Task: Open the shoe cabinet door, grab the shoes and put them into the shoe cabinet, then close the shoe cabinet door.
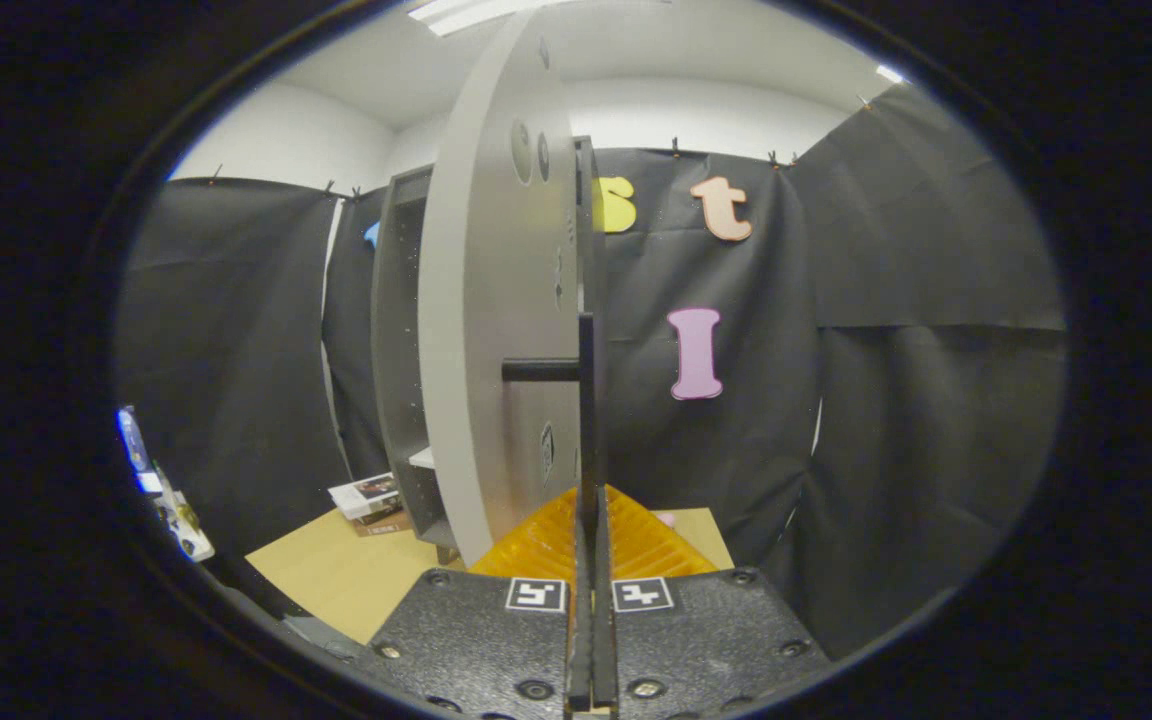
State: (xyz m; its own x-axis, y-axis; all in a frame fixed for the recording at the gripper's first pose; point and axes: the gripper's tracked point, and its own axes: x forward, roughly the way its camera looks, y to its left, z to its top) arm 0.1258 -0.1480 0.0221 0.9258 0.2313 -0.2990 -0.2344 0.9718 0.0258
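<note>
gripper view: gripper point(591, 500) fingers were closed on the dark handle point(587, 400) of the cabinet door point(496, 300), which stood swung open, edge-on just ahead. open cabinet point(398, 350) sat left of the door. shoes not made out. door-opening step; next likely let go, fetch shoes.

— Where's the shoe cabinet point(398, 360)?

— Grey, upright on the bench point(336, 575), open front showing a pale shelf low inside.

— And the cabinet door point(481, 330)?

— Swung out, edge-on just ahead of the fingers point(536, 545). Pale grey inner face with round hinge holes near the top.

— The handle?

— The door handle point(586, 420) is a thin dark bar standing vertically, right on the line between both fingers; they're pressed together around it.
</note>
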